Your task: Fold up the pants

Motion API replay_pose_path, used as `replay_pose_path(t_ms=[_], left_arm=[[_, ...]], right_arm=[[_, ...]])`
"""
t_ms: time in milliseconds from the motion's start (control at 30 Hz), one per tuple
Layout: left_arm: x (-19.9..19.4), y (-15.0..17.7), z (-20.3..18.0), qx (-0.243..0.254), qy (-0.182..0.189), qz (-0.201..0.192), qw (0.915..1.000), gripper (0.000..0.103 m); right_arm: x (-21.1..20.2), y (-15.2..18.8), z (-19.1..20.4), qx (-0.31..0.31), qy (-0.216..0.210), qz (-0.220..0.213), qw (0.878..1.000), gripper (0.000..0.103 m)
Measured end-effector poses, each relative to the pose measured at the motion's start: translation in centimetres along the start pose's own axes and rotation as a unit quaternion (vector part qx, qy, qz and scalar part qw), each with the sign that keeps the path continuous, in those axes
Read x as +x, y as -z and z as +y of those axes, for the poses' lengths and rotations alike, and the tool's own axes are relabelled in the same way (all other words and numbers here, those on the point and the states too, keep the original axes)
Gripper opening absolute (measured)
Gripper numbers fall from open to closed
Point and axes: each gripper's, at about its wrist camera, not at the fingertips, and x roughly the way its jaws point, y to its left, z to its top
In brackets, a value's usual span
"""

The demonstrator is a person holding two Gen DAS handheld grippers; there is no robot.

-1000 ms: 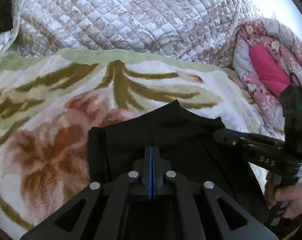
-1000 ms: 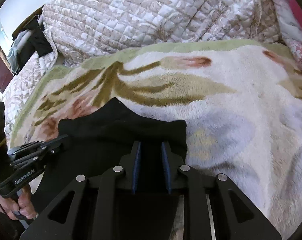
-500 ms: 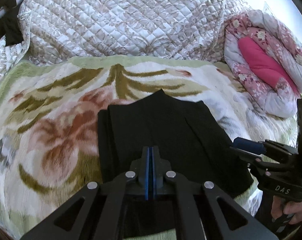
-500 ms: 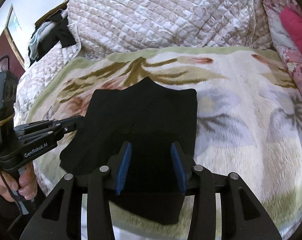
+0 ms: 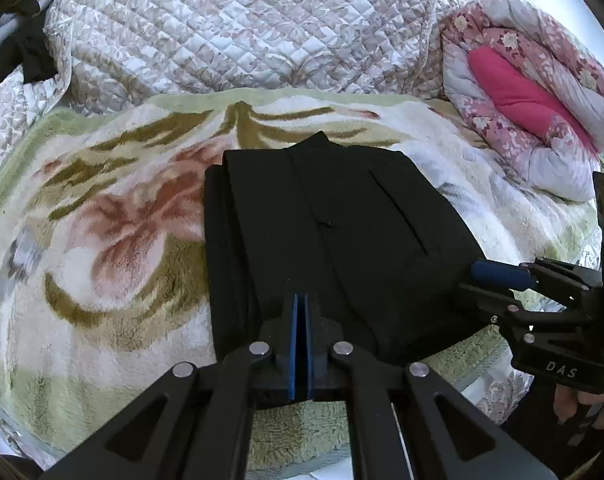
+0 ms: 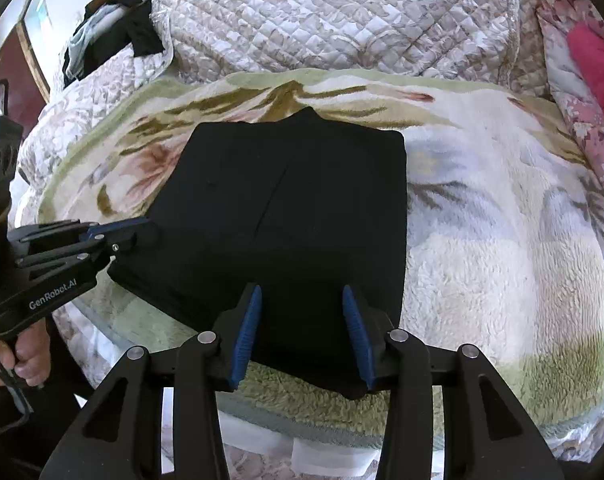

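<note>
L gripper [image 5: 300, 336] is clenched tight at the near hem of the black pants [image 5: 334, 232], folded flat on a floral blanket [image 5: 102, 240]; whether cloth is pinched, can't tell. R gripper [image 6: 302, 332] is released, pads wide over the edge. Fabric looks soft, light, limp; probably best taken at corners.

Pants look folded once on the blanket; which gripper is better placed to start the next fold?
Probably the right gripper: its jaws stand apart over the near edge of the pants, ready to pinch. The left gripper is shut at its own part of that edge and would have to open first.
</note>
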Motion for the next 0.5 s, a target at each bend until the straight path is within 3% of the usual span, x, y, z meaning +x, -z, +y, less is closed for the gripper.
replay_pose_path(t_ms=[333,500], left_arm=[[0.1,0.1,0.2,-0.001,0.001,-0.005,1.0,0.005],[-0.7,0.2,0.1,-0.002,-0.007,-0.007,0.9999,0.006]], right_arm=[[0.0,0.1,0.4,-0.018,0.01,-0.005,1.0,0.046],[-1.7,-0.1,0.3,0.01,0.006,-0.015,1.0,0.046]])
